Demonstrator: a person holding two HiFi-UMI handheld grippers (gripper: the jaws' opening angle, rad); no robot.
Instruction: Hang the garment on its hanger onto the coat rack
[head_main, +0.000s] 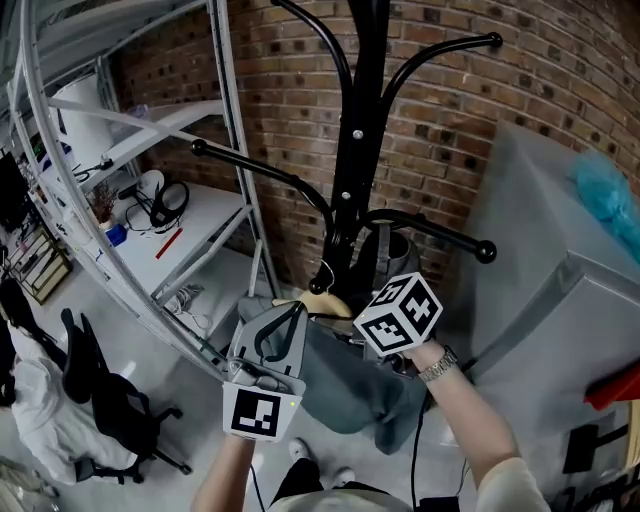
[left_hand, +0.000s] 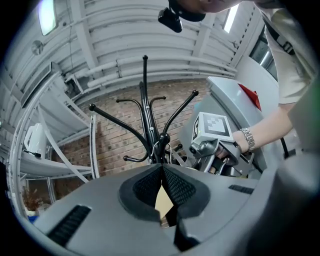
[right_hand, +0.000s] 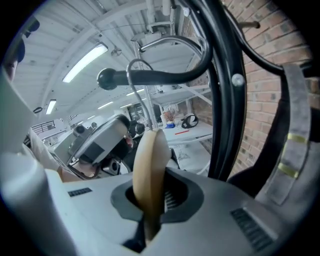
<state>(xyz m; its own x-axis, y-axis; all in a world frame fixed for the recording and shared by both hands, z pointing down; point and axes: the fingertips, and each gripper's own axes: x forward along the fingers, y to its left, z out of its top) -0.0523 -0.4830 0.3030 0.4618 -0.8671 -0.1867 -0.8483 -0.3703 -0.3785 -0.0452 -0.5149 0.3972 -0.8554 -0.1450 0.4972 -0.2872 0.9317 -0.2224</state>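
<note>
The left gripper and right gripper each clamp the wooden hanger, its grey garment drooping below, close to the coat rack, whose low arm the wire hook apparently hasn't caught yet.

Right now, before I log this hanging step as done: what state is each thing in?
left gripper: shut on hanger
right gripper: shut on hanger
hanger: held by both grippers, carrying the garment
hanger hook: close to a rack arm; seated or not, cannot tell
garment: draped on hanger, hanging below the grippers
coat rack: upright
</note>
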